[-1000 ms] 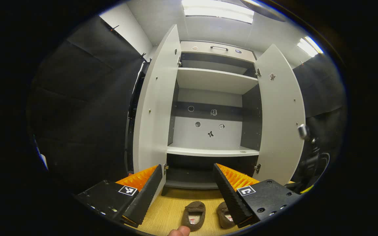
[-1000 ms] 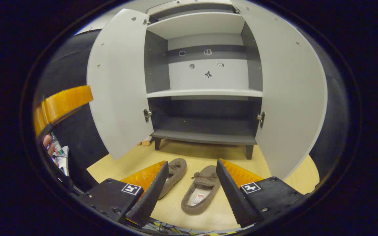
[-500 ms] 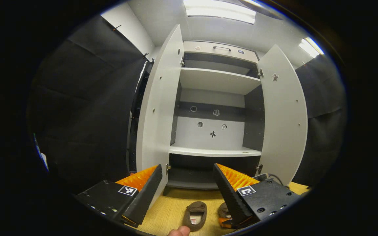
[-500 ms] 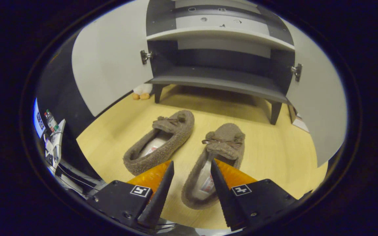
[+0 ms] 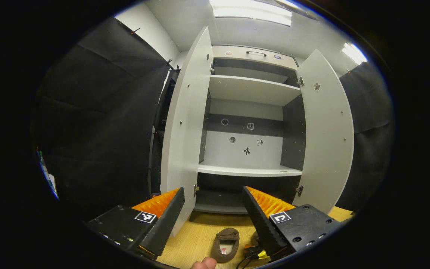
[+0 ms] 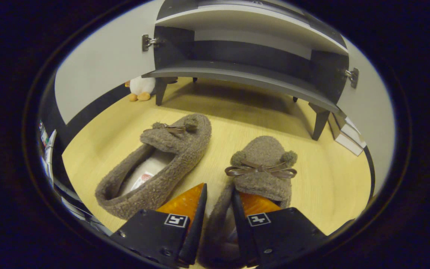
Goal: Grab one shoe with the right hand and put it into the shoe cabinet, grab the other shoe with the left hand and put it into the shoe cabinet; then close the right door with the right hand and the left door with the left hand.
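Wooden floor (image 6: 215, 123), right tool (image 6: 218, 209) pinching right shoe's (image 6: 261, 168) side wall

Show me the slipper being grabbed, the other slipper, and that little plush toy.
Grabbed slipper (image 6: 263, 168), right gripper view: its bow.
Other slipper (image 6: 177, 140), right gripper view: its toe.
Plush toy (image 6: 141, 86), right gripper view: its white body.

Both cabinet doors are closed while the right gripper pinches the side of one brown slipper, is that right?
Not quite. The cabinet doors stand open, as the left gripper view shows. The right gripper does pinch the side wall of one brown slipper.
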Demonstrator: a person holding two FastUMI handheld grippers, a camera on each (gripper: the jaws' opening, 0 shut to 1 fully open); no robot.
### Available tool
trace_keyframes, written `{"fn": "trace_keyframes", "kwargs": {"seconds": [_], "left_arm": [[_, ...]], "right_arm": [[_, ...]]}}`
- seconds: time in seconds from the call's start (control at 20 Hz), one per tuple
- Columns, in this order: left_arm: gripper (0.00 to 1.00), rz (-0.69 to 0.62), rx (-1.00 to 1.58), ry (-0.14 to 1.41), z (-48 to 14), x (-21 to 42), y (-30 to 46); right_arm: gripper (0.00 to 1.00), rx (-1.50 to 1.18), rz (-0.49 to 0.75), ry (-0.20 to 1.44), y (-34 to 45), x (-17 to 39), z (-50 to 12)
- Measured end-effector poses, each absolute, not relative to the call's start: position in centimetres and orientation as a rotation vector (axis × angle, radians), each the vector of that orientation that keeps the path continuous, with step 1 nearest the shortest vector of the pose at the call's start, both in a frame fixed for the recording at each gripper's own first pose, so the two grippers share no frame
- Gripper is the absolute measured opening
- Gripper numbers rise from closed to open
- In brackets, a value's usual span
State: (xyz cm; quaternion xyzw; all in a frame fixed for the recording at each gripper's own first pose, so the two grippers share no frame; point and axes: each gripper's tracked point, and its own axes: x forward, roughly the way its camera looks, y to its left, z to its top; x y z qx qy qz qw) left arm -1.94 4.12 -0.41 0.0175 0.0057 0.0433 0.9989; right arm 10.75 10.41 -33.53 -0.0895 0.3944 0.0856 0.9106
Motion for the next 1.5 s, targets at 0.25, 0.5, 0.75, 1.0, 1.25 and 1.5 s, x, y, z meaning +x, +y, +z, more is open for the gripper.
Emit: {"fn": "trace_keyframes", "kwargs": {"seconds": [0.25, 0.5, 0.75, 1.0, 1.25, 1.5], "left_arm": [[0.95, 0.079, 0.049, 0.004, -0.1, -2.1, 3.8], [0.94, 0.076, 0.049, 0.007, -0.2, -2.3, 3.7], [0.94, 0.062, 0.039, 0.008, -0.4, -2.1, 3.1], [0.95, 0.051, 0.048, 0.007, -0.7, -2.2, 2.5], [0.95, 0.058, 0.032, -0.009, -0.3, -2.1, 2.7], [0.95, 0.051, 0.047, -0.006, -0.4, -2.4, 2.4]], "right_arm": [[0.05, -0.167, 0.169, 0.731, 9.9, 10.6, -32.9], [0.04, -0.135, 0.207, 0.590, 9.3, 9.6, -28.7], [0.04, -0.064, 0.231, 0.434, 8.7, 8.7, -19.8], [0.04, -0.014, 0.295, 0.178, 9.9, 10.7, -4.3], [0.04, -0.082, 0.266, 0.135, 8.9, 18.7, 5.9], [0.04, -0.142, 0.211, 0.214, 8.9, 29.5, 8.7]]}}
